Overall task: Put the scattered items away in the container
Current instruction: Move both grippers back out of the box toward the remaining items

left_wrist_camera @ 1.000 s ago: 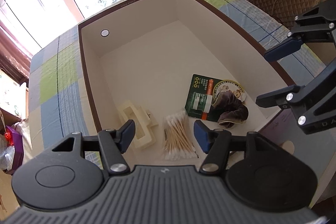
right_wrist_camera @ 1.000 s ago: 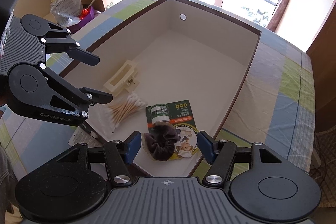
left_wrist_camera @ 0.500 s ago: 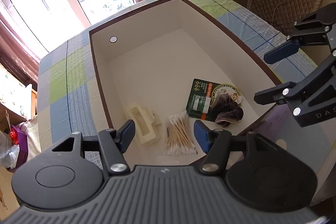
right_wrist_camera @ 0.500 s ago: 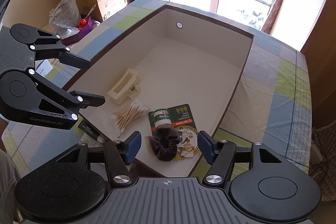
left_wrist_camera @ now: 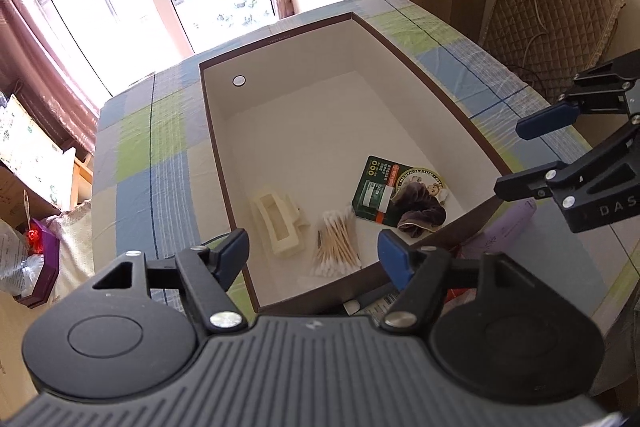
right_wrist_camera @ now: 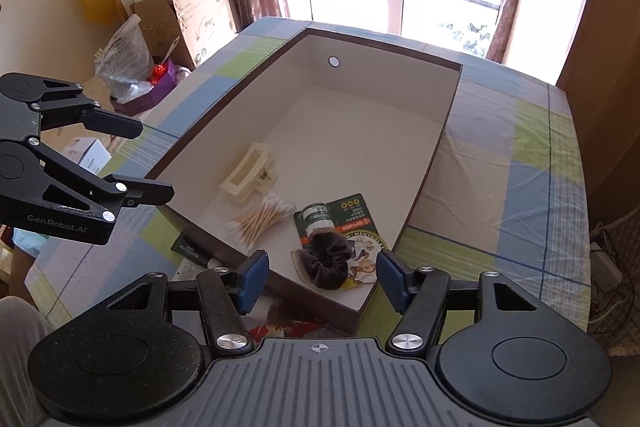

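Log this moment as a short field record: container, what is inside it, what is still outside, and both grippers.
container: open white box with a brown rim on a checked cloth
inside: cream hair clip, bundle of cotton swabs, green card pack, dark scrunchie lying on the pack
outside: dark tube and a lilac item beside the near wall, partly hidden
left gripper: open, empty, above the near edge
right gripper: open, empty, above the near corner
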Demonstrator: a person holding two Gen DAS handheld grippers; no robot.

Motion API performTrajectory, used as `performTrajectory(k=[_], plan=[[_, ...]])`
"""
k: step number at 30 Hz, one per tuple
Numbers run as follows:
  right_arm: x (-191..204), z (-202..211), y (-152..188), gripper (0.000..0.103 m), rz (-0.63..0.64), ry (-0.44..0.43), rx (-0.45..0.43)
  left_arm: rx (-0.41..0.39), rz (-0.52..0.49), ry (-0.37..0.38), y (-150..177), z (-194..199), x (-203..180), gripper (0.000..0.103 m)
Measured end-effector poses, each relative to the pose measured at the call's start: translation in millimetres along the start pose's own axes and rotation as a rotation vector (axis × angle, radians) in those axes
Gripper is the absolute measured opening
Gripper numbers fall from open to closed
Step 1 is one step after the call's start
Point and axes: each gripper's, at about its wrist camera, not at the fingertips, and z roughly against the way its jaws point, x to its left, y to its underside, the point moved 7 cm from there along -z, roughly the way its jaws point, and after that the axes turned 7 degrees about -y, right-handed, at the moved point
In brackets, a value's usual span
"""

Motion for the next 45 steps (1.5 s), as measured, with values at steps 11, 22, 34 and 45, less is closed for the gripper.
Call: performTrajectory(k=[11,22,34,45], plan=[[-2.5,30.4,16.3,0.066,-0.05,0.001,-0.045,-0.042,0.034,0.021,12.7,34.3,2.4,0.068],[-14.1,48.5,41.4,0.066,-0.083,0.012,-0.056,-0.075,0.058,0.054,37.3,48.9,9.2,0.068],[-29.0,53.1,86.7,0.066,-0.098,0.023,0.005,-0.055,-0.057,0.11,87.1,38.5,0.2,0.052],[-34.5,33.0,107.9,0.066,-0.09,0.011,0.073,-0.071,-0.287,0.158,106.7,-1.7,-40.7,0.038]])
